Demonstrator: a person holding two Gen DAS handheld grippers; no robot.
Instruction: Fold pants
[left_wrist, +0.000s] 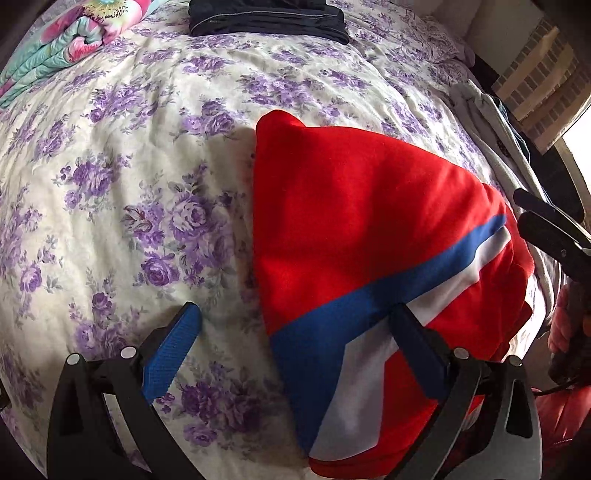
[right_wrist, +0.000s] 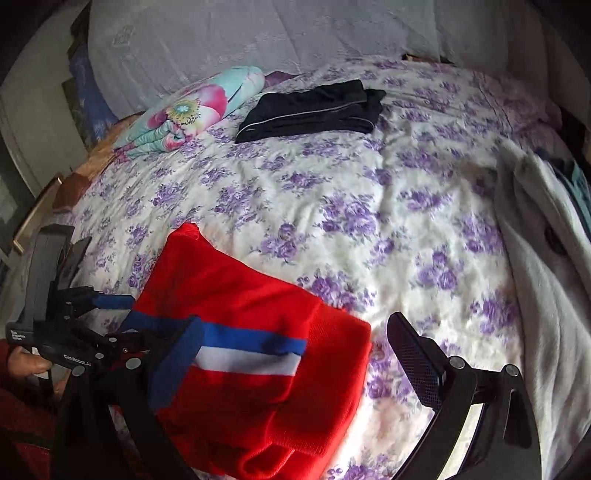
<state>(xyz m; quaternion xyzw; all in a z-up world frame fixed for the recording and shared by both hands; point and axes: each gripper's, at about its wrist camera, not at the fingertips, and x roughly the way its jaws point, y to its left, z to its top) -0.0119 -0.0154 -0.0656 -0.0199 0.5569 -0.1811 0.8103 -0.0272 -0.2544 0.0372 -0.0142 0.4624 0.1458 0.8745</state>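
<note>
Left of the wide-spread left gripper (left_wrist: 295, 347), which holds nothing, crumpled floral bedsheet (left_wrist: 122, 177) shows. Between its ribbed blue pads lie the red pants (left_wrist: 362, 221), soft knit, folded into a thick wedge with blue and white stripes. The right gripper (right_wrist: 295, 354) gapes equally empty over them. Beyond both, folded black trousers (right_wrist: 314, 110) lie beside a rolled flowered quilt (right_wrist: 188, 110).
</note>
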